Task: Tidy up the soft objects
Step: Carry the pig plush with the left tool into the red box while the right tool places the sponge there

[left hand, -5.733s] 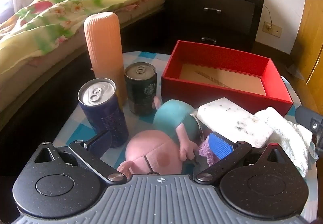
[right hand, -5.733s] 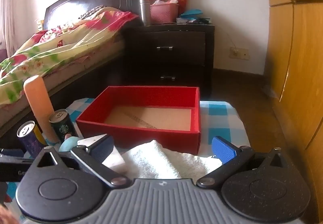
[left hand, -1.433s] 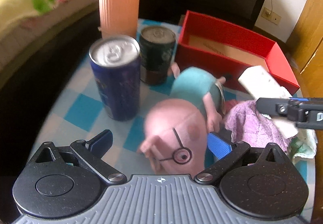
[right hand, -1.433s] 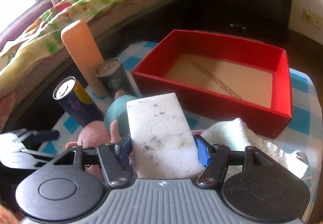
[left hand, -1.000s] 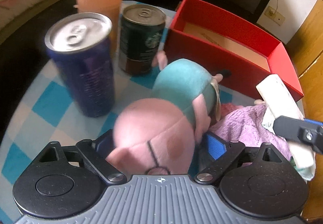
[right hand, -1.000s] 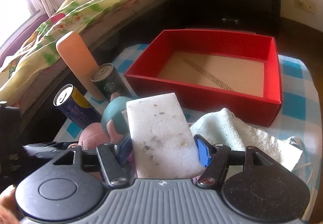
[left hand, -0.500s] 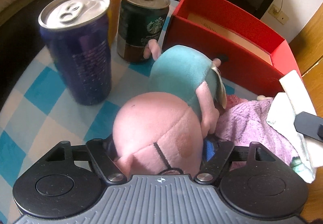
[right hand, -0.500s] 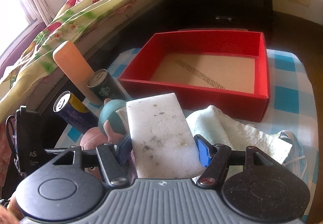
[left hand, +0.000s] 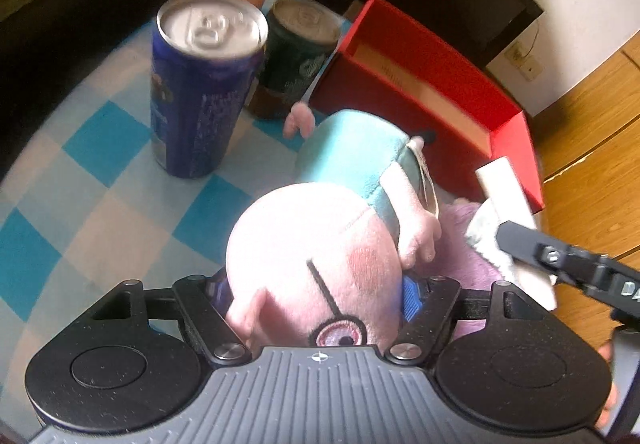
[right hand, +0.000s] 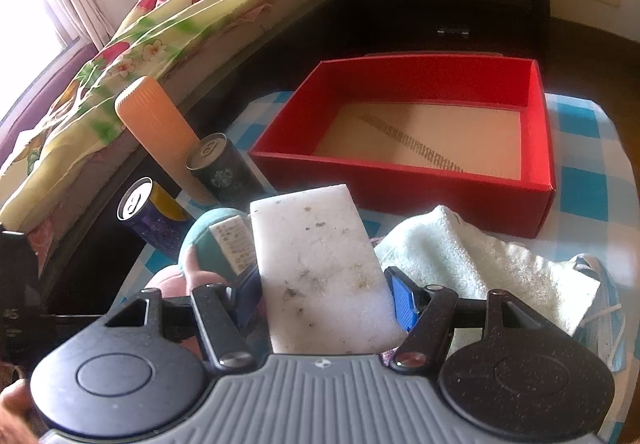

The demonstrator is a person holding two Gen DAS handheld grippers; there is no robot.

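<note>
While the checked tablecloth [left hand: 100, 228] carries plenty, the count is short: two drink cans, one tall peach ribbed bottle [right hand: 156, 124], one red box [right hand: 540, 148], one pink plush pig [left hand: 320, 244], one white sponge [right hand: 320, 268], one pale towel [right hand: 480, 256] and one purple cloth [left hand: 468, 264]. One blue can [left hand: 196, 92] stands just in front of the dark green can [left hand: 296, 56], with the bottle behind them. Only a bare tan floor with a dark streak shows inside the box; none of the soft things lies in it. Around the pig's pink head the left gripper [left hand: 316, 296] is closed, its pads pressing both sides, the teal body pointing toward the box. Clamped on the sponge's lower end, the right gripper [right hand: 324, 304] holds it upright in front of the box, above the towel.
</note>
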